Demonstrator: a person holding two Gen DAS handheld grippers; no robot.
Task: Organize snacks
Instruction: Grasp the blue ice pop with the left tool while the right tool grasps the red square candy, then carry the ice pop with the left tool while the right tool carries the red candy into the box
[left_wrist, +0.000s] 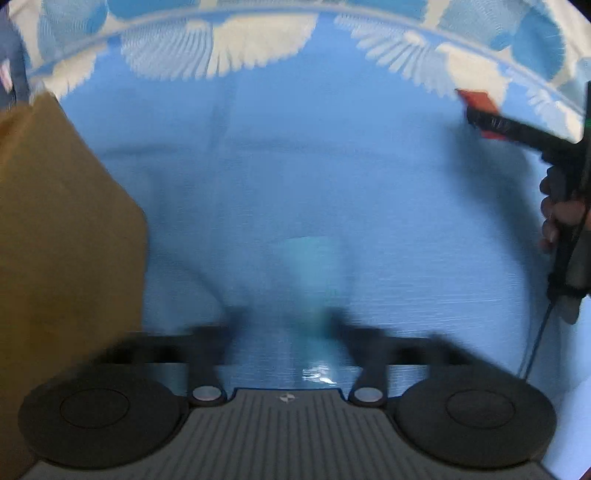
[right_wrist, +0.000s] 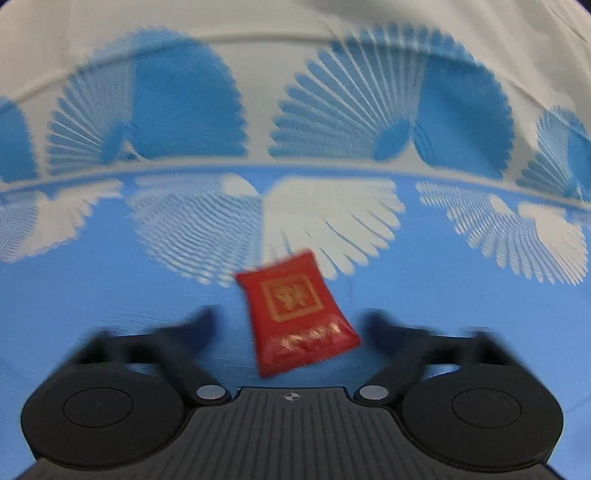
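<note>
In the left wrist view a small pale teal snack packet (left_wrist: 308, 273) lies on the blue cloth between the blurred fingers of my left gripper (left_wrist: 288, 323), which reads as shut on it. My right gripper (right_wrist: 288, 321) is open. A red snack packet (right_wrist: 295, 306) with a gold emblem lies flat between its fingers, and neither pad touches it. The left wrist view also shows that red packet (left_wrist: 478, 99) at the far right, with the right gripper (left_wrist: 480, 120) over it and a hand (left_wrist: 557, 218) on its handle.
A brown cardboard box (left_wrist: 55, 221) stands close on the left of the left gripper. The blue tablecloth (right_wrist: 92, 295) carries a white fan pattern toward its far edge. Beyond that, a white cloth border (right_wrist: 258, 74) with blue fans rises.
</note>
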